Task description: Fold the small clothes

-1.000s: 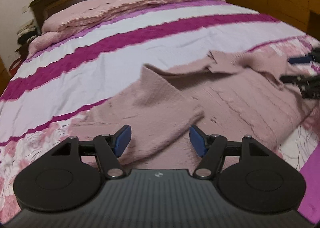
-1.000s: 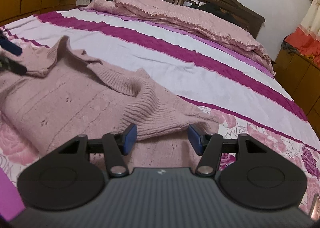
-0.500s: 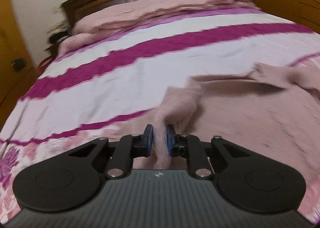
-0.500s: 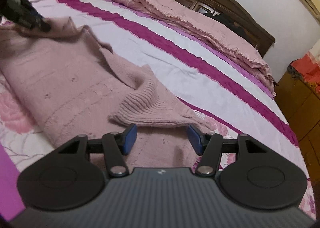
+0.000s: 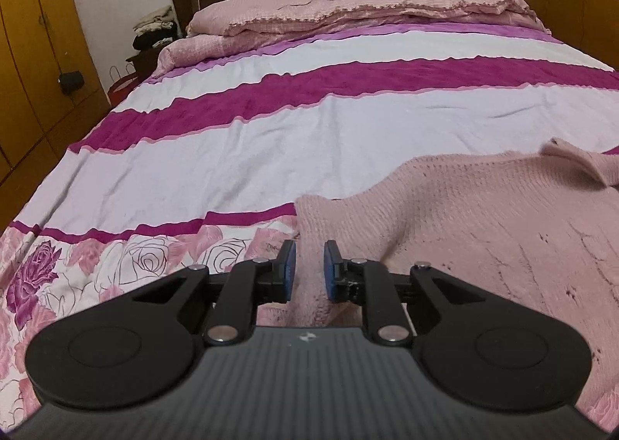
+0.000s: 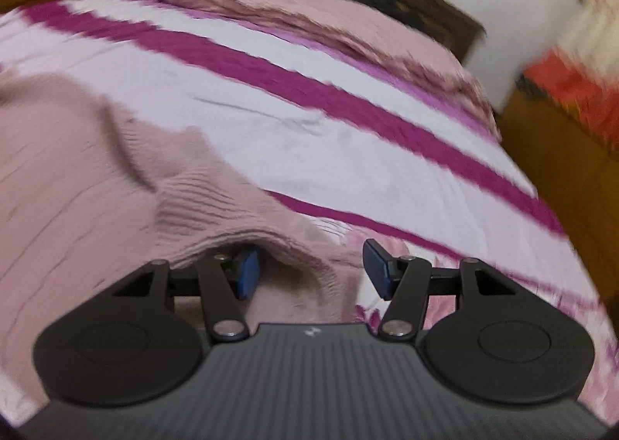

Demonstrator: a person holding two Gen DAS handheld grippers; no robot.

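Striped bedspread [image 5: 309, 138]; left gripper [image 5: 309, 266] clamps pink sweater [image 5: 483, 215], right gripper [image 6: 311, 270] spread wide, gripping nothing.

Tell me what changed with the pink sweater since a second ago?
The left gripper closed on the sweater's sleeve, which now runs between its pads. The right gripper pushed forward into the other sleeve, with cloth draped over one finger. Its jaws stayed open, and the sweater stayed on the bed.
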